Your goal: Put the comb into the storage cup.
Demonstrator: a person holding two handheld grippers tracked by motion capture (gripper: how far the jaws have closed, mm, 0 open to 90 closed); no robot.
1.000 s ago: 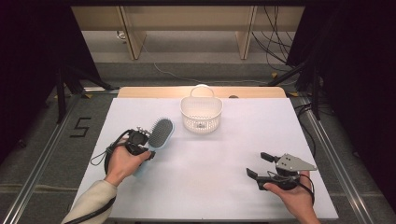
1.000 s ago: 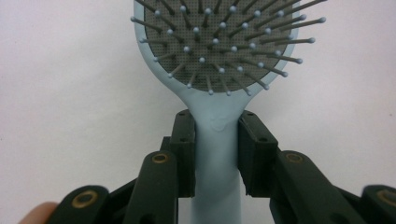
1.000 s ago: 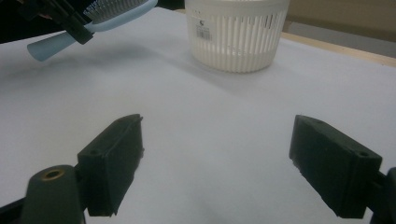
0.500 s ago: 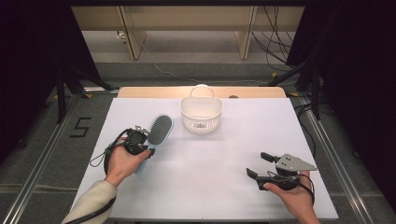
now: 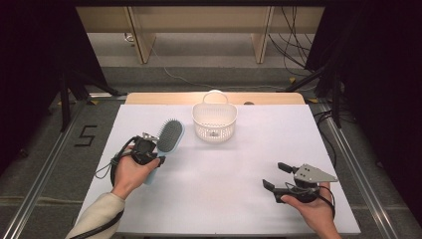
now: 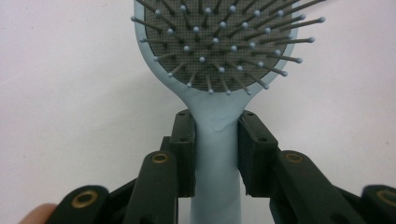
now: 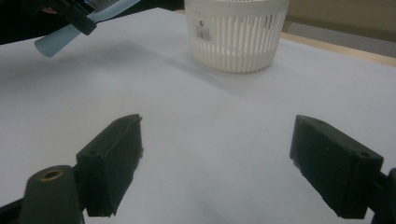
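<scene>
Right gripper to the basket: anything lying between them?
Nothing. In the right gripper view only bare white table lies between the open right gripper and the white basket.

Wide bare stretch of white table [image 5: 229,184] between left gripper [image 5: 149,144] and right gripper [image 5: 273,177], open for passing. Single obstacle standing at the far middle: white basket [image 5: 214,121], with the hairbrush [image 5: 169,137] head just left of it. Free room right of the basket, out to the table's edge.
</scene>
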